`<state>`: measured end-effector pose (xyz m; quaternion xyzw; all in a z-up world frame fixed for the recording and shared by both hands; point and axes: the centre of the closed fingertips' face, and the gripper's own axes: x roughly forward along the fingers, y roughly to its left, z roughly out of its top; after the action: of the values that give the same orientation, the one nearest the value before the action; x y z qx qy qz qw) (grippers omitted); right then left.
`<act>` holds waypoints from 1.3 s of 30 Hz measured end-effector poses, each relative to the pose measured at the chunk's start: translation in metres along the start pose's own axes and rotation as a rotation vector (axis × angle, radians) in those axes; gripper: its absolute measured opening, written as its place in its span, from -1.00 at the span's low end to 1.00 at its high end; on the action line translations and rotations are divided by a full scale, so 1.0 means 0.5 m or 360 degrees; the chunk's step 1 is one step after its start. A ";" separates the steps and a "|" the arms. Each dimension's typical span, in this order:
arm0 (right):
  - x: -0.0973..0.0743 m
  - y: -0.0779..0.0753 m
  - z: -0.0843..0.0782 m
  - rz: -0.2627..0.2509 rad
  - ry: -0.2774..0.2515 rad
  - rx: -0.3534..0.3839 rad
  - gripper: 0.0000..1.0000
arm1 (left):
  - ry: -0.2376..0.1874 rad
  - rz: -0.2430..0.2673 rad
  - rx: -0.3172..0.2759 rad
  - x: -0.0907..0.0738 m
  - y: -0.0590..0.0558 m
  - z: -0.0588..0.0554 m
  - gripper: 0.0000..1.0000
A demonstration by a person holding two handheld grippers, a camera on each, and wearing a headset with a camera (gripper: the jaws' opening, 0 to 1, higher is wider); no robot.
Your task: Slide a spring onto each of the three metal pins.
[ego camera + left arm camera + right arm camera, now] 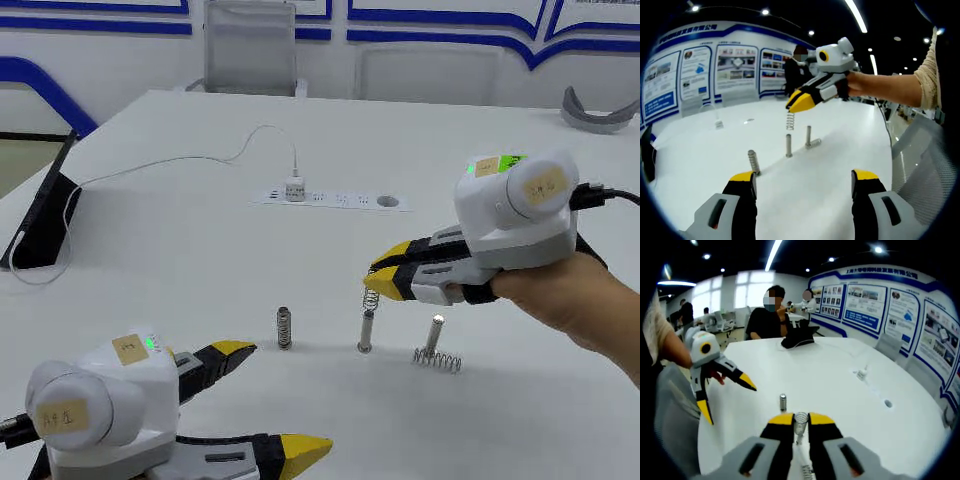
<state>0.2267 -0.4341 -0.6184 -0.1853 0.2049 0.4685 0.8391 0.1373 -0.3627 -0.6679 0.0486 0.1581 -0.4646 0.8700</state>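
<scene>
Three metal pins stand in a row on the white table point(180, 260). A spring sits around the left pin point(284, 328) point(754, 162) point(783, 402). My right gripper point(385, 275) point(801, 101) point(801, 421) is shut on a spring point(371, 297) point(790, 121) point(800, 422) that hangs upright just over the top of the middle pin point(366, 331) point(789, 145). The right pin point(436, 334) point(808, 136) is bare, with a loose spring point(437, 359) point(816, 143) lying at its base. My left gripper point(270, 398) point(804, 176) point(727, 400) is open, low and to the left of the pins.
A white power strip point(330, 199) with a plug and cable lies further back. A dark tablet point(40, 215) leans at the table's left edge. A grey chair point(250, 45) stands behind, and a grey curved object point(598, 115) lies at the far right. People point(767, 320) sit beyond the table.
</scene>
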 end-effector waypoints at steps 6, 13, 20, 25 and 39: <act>0.005 -0.001 -0.012 -0.0004 0.0024 0.0002 -0.77 | -0.0003 0.0014 -0.0013 -0.005 0.004 -0.002 0.59; 0.013 -0.003 -0.021 -0.0004 0.0037 0.0010 -0.77 | 0.0000 0.0023 -0.0019 -0.007 0.007 -0.003 0.59; 0.018 0.000 -0.028 -0.0003 0.0045 0.0017 -0.77 | 0.0004 0.0030 -0.0022 -0.010 0.011 -0.004 0.58; 0.025 0.004 -0.036 -0.0002 0.0055 0.0017 -0.77 | 0.0011 0.0033 -0.0021 -0.012 0.012 -0.006 0.57; 0.045 0.000 -0.070 0.0002 0.0097 0.0017 -0.77 | 0.0016 0.0046 -0.0021 -0.014 0.012 -0.006 0.55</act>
<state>0.2315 -0.4358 -0.6597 -0.1951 0.2330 0.4621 0.8331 0.1378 -0.3532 -0.6689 0.0476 0.1648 -0.4507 0.8761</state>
